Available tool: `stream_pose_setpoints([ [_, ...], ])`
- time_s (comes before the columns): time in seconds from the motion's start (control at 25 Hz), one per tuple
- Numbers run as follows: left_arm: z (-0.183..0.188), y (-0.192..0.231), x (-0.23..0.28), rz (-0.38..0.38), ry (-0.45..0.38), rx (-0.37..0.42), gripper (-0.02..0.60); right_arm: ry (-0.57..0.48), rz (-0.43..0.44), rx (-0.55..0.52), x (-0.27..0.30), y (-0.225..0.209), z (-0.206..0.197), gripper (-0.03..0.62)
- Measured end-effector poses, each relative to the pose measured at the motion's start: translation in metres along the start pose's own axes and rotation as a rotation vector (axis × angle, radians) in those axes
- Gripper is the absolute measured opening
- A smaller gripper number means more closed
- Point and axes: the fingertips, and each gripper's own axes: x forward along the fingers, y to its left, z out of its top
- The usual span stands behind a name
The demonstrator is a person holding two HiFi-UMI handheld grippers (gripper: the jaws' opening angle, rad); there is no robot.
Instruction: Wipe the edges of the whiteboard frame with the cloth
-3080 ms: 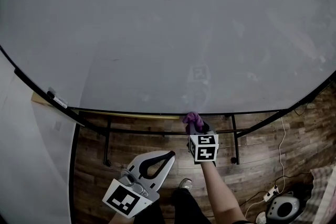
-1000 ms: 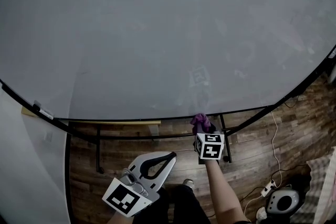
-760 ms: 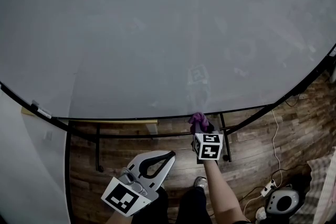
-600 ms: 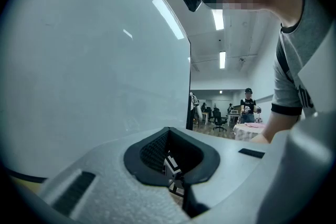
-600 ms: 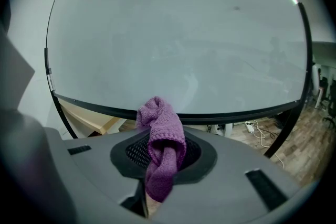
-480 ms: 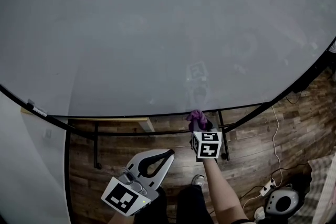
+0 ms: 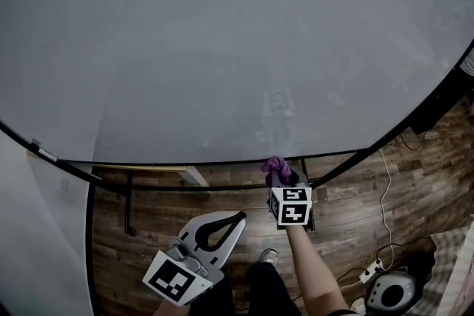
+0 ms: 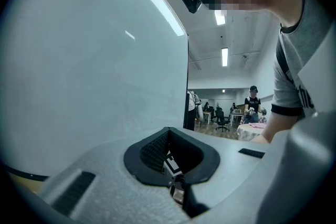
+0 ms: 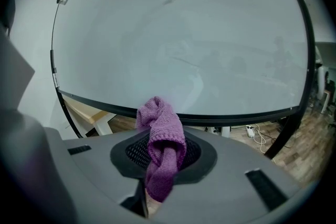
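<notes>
The whiteboard (image 7: 222, 48) fills the upper head view, with its thin black frame (image 7: 185, 162) curving along the bottom. My right gripper (image 7: 280, 177) is shut on a purple knitted cloth (image 7: 273, 164), whose bunched tip sits right at the frame's bottom edge. In the right gripper view the cloth (image 9: 160, 134) sticks up from the right gripper (image 9: 163, 157) and overlaps the bottom frame (image 9: 226, 115). The left gripper (image 7: 222, 224) hangs lower left over the floor, shut and empty. From the left gripper (image 8: 170, 157), the board's vertical frame edge (image 8: 187, 86) is visible.
Black stand legs (image 7: 127, 211) and a light wooden shelf (image 7: 189, 175) lie under the board. A power strip with a cable (image 7: 368, 274) and a round device (image 7: 389, 294) sit on the wooden floor at lower right. A standing person (image 8: 253, 105) shows far off.
The board's frame and stand legs have slid left in view, and its right corner has come closer. The cloth stays at the bottom frame edge. The left gripper holds its place.
</notes>
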Motion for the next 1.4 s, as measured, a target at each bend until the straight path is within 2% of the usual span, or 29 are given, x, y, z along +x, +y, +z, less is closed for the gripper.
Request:
stream_pose_setpoints([
  [0.88,0.002,-0.06,0.096,-0.029,-0.02,0.008,0.017,-0.001,-0.065,0.015,-0.025,-0.133,-0.009,0.072],
  [1.4,0.001,-0.081,0.135,-0.08,-0.008,-0.005,0.017,0.003,-0.156,0.055,-0.039,-0.207,-0.015,0.072],
])
